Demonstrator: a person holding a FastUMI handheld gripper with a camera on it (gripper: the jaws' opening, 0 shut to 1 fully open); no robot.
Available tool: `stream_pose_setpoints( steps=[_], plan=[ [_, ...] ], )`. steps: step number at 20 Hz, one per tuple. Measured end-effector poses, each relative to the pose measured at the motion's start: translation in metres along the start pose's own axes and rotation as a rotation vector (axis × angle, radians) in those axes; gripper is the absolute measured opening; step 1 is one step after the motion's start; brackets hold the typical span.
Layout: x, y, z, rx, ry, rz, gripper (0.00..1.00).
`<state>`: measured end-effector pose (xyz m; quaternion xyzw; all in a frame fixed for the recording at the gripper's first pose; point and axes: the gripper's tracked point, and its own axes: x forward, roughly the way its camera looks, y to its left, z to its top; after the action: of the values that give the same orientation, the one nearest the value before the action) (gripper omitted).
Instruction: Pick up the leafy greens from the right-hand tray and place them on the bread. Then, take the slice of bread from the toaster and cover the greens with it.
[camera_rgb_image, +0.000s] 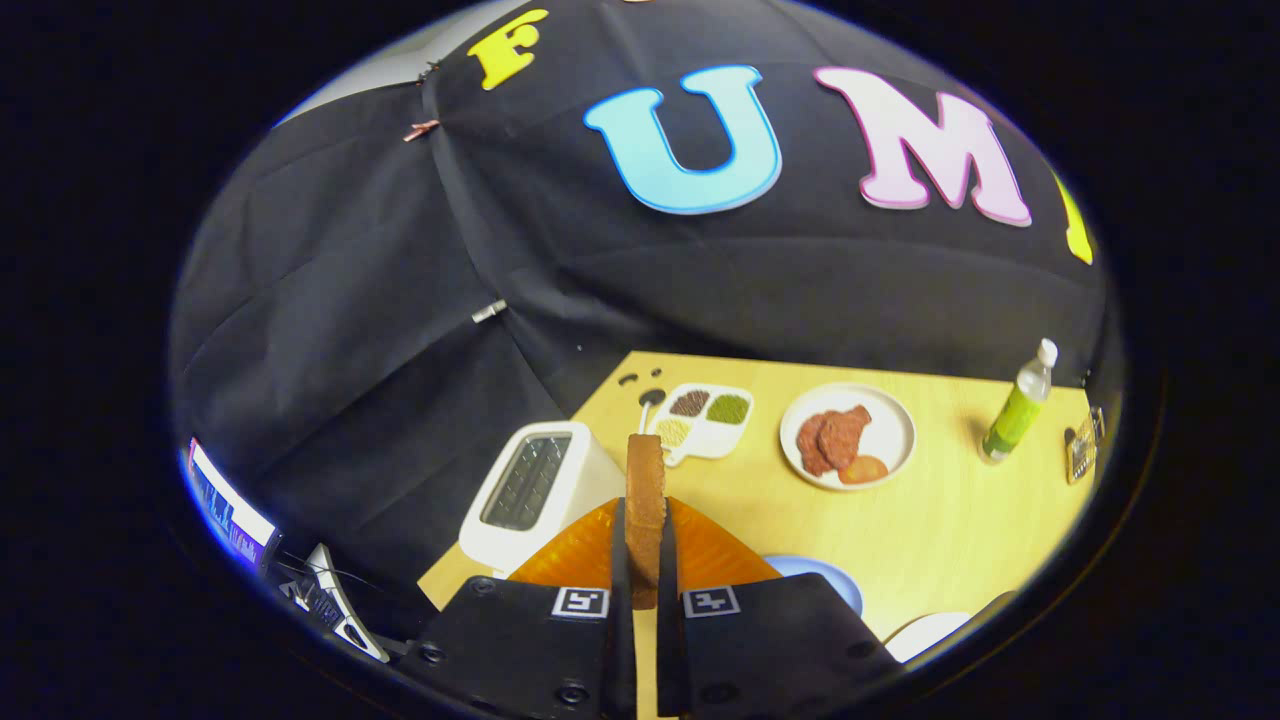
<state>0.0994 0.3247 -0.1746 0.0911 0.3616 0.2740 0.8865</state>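
A brown slice of bread (645, 500) stands on edge between my two fingers, and my gripper (645, 555) is shut on it, held well above the table. The white toaster (535, 495) sits just left of the fingers with its slot seen from above. A blue plate (820, 578) peeks out just right of the fingers, mostly hidden by them. The leafy greens and the other bread are hidden from me.
On the wooden table (950, 520) beyond the fingers lie a white divided dish (705, 420) with small heaps and a white plate (848, 435) with brownish food. A green bottle (1018, 405) stands far right. A white rim (925, 632) shows near right.
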Motion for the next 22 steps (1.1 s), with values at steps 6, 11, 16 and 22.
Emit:
stream_pose_setpoints(
  steps=[6, 11, 16, 22],
  plan=[
    [0.007, -0.04, -0.059, 0.087, 0.082, -0.007, 0.12],
    [0.019, -0.066, -0.101, 0.106, 0.129, -0.011, 0.12],
    [0.025, -0.093, -0.12, 0.146, 0.149, -0.048, 0.12],
    [0.023, -0.127, -0.135, 0.175, 0.177, -0.133, 0.31]
  ],
)
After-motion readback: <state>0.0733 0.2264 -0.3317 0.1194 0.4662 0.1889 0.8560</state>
